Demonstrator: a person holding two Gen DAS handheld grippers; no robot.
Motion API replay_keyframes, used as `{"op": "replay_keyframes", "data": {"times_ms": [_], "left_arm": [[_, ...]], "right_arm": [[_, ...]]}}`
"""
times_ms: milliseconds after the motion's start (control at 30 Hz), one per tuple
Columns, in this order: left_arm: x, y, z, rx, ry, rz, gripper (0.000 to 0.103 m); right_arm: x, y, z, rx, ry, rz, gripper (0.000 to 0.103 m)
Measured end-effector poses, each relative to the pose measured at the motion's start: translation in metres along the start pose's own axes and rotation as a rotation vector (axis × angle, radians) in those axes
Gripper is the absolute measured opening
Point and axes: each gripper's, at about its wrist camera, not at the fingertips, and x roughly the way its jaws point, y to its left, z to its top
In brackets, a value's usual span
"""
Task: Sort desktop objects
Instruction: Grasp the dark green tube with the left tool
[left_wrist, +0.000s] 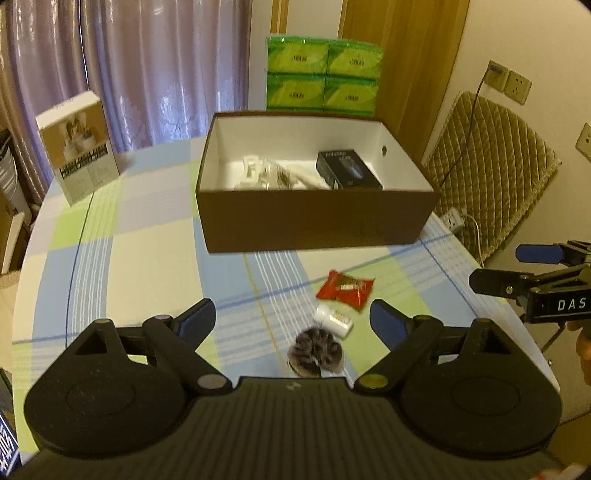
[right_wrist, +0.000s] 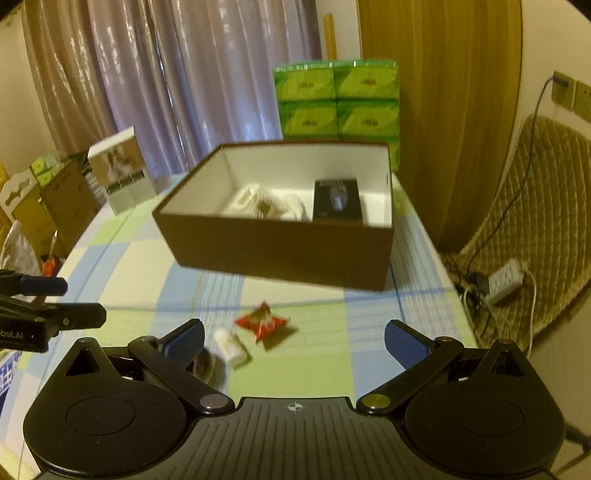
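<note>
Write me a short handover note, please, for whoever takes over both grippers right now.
Left gripper: open, empty, above the loose items.
Right gripper: open, empty, beside it.
Brown box: open on the checked tablecloth; already holds a black carton and some white items.
Left on the table in front of the box: red packet, small white bottle, dark scrunchie-like item.
Next, probably: move those three into the box.

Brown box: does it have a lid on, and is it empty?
No lid, not empty. The brown box shows its white interior, holding a black carton and white items.
</note>
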Motion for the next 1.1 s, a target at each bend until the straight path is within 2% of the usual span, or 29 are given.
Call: {"op": "replay_keyframes", "data": {"times_ms": [300,667,933,1100], "left_arm": [[0.017,-0.005,-0.036,0.032,0.080,-0.049,0.082],[0.054,-0.021,-0.073,0.132,0.190,-0.118,0.077],[0.080,-0.034,-0.088,0.252,0.239,-0.197,0.059],[0.098,-0.038,-0.091,0.313,0.262,-0.210,0.048]], "right_arm": [[0.015,-0.009,-0.030,0.060,0.113,-0.008,0.101],[0.029,-0.019,-0.073,0.087,0.247,-0.045,0.101],[0.033,-0.038,-0.088,0.143,0.300,-0.079,0.101],[0.031,-0.049,-0.093,0.181,0.313,-0.107,0.101]]}}
